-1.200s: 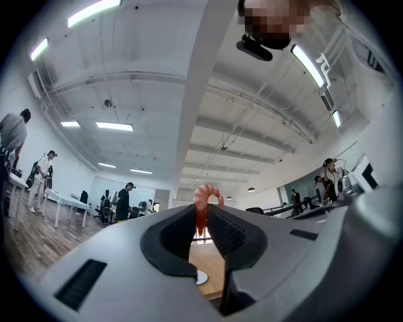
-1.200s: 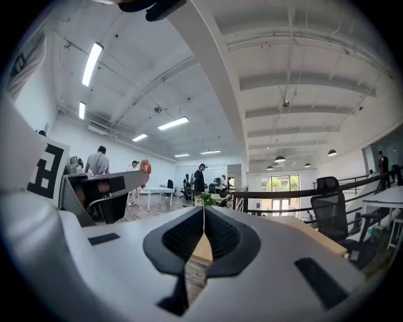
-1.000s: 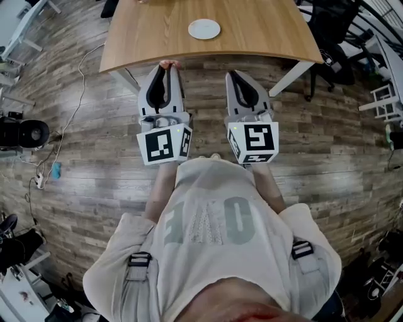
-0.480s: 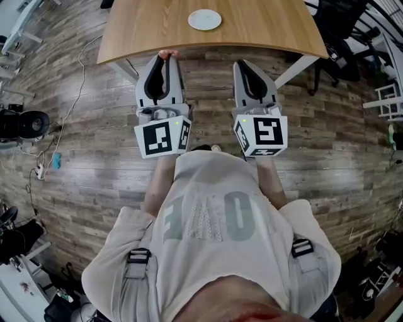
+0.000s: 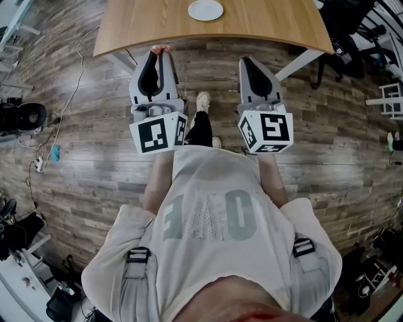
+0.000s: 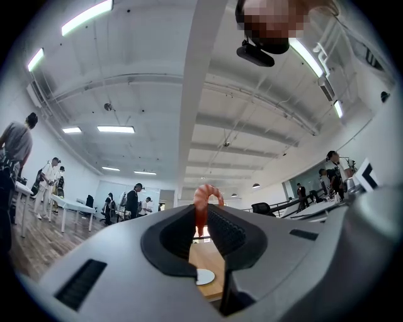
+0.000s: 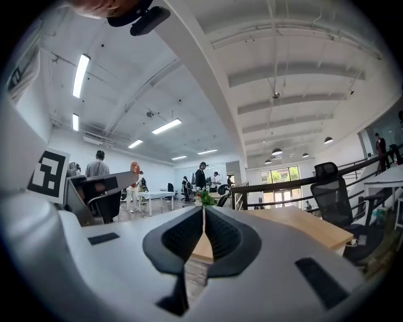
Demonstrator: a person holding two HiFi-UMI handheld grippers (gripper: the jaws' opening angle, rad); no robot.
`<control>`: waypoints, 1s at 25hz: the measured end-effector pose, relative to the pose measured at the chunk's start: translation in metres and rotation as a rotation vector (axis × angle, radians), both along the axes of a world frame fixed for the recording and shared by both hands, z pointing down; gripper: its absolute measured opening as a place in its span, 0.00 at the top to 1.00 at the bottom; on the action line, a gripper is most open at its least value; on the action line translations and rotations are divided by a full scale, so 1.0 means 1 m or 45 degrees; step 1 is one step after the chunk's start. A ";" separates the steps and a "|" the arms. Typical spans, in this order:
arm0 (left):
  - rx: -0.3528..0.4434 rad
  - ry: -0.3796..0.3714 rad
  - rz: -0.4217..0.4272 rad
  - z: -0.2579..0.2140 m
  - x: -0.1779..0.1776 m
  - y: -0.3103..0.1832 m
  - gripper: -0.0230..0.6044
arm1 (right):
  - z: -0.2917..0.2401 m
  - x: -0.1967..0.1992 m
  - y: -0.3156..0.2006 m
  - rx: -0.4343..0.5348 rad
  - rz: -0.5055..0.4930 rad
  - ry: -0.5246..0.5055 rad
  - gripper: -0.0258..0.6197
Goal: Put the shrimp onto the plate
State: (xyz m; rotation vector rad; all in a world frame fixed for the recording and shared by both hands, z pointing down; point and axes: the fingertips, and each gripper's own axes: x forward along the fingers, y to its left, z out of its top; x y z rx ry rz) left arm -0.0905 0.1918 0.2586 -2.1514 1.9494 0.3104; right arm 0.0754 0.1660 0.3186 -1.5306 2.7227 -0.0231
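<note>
Head view: mid-carry. We've got shrimp (image 6: 203, 200) clamped in left gripper (image 5: 160, 53), right gripper (image 5: 247, 61) jaws together, empty. Plate (image 5: 205, 9) at 1 o'clock on table (image 5: 138, 28), so next we reach, lower, release.

Ahead of me is the light wooden tabletop (image 5: 264, 25). One small white plate (image 5: 205, 9) lies flat on it, well back from the rounded near edge and about midway across. Its white legs (image 5: 296, 63) stand on grey-brown plank floor (image 5: 82, 163), and a thin cable (image 5: 74, 94) trails over the boards to my left.
</note>
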 end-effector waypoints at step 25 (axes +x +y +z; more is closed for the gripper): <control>-0.035 0.012 0.023 0.008 -0.026 -0.183 0.87 | -0.006 -0.015 -0.173 -0.011 0.021 -0.034 0.92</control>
